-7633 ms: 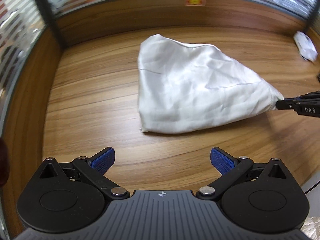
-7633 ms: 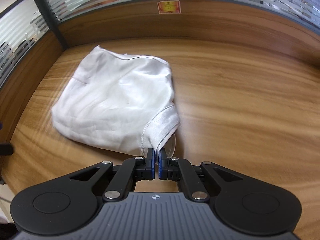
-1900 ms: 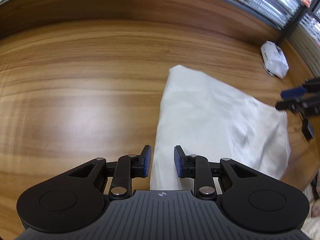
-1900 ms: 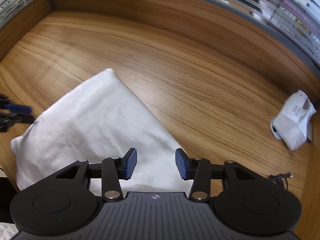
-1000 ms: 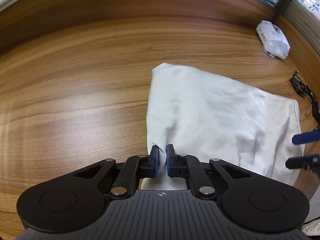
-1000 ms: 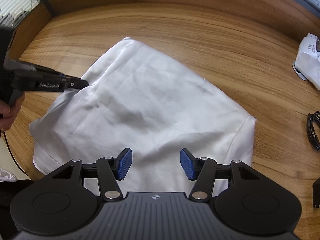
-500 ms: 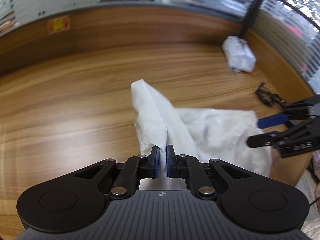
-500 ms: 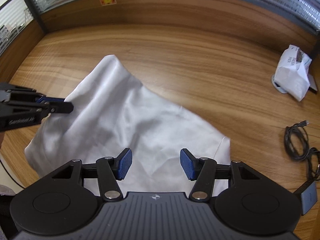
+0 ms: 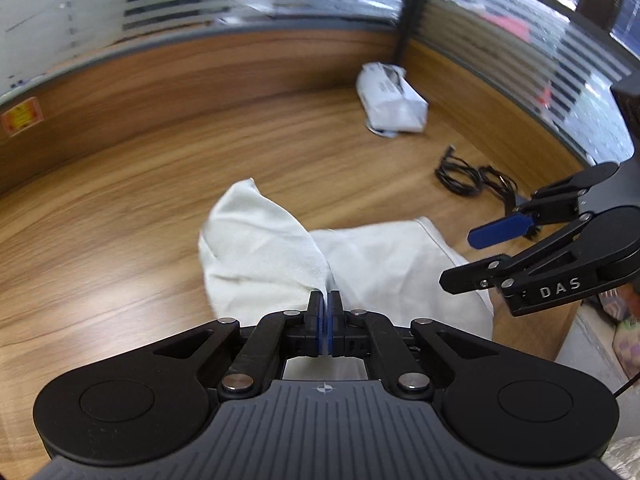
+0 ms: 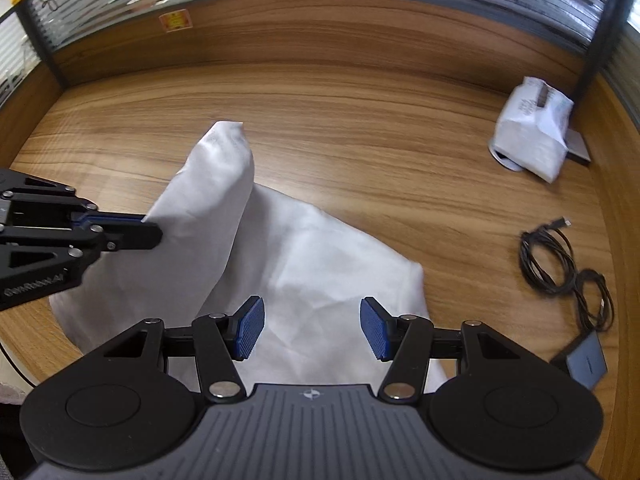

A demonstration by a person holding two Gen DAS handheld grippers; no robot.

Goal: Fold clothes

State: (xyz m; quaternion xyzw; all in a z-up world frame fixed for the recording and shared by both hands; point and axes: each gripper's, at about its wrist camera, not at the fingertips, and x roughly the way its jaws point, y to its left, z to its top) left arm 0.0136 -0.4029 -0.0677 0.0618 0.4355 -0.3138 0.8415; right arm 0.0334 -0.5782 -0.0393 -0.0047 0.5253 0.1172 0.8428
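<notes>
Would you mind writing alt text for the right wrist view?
The left claw pinches a white cloth and lifts its edge off the wooden table. The right claw is open above the cloth. A white bag and black cable lie at right.

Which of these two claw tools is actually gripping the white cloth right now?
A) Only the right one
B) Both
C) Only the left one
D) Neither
C: the left gripper has its jaws pinched shut on a raised edge of the white cloth, while the right gripper hangs over the cloth with its jaws spread wide and nothing between them.
</notes>
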